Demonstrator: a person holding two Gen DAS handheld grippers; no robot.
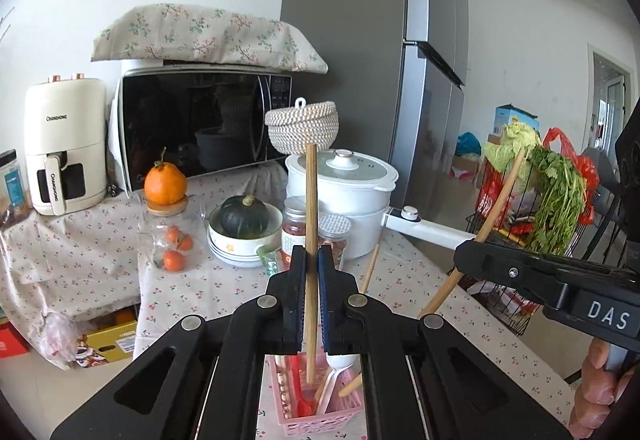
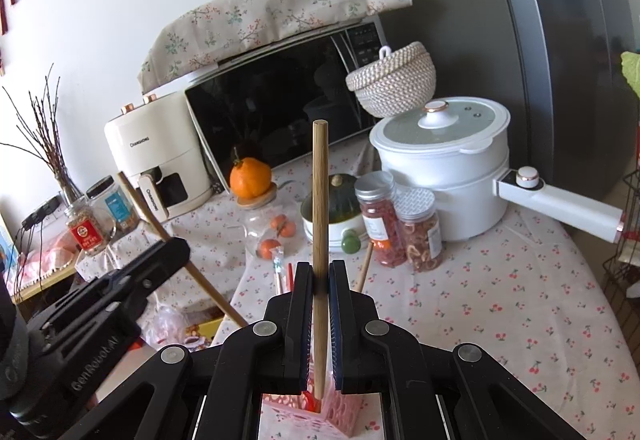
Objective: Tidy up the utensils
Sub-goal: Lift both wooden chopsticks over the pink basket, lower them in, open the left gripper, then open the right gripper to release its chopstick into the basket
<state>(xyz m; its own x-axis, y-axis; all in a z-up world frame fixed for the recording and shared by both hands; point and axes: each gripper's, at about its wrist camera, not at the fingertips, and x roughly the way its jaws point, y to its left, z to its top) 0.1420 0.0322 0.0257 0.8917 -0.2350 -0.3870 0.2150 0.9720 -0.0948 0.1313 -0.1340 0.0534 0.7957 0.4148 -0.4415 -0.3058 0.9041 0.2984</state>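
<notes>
Both grippers, left gripper and right gripper, pinch upright chopsticks above the pink basket; tilted release could miss it.

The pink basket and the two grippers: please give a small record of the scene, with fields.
left gripper: shut on a wooden chopstick, held upright
right gripper: shut on a second wooden chopstick, held nearly upright
chopstick ends: both lower ends point down into the pink basket
basket contents: a white plastic spoon, a red utensil, other wooden sticks
basket position: on the floral tablecloth, directly below both grippers
loose item: one more wooden stick seen just beyond the grippers
</notes>
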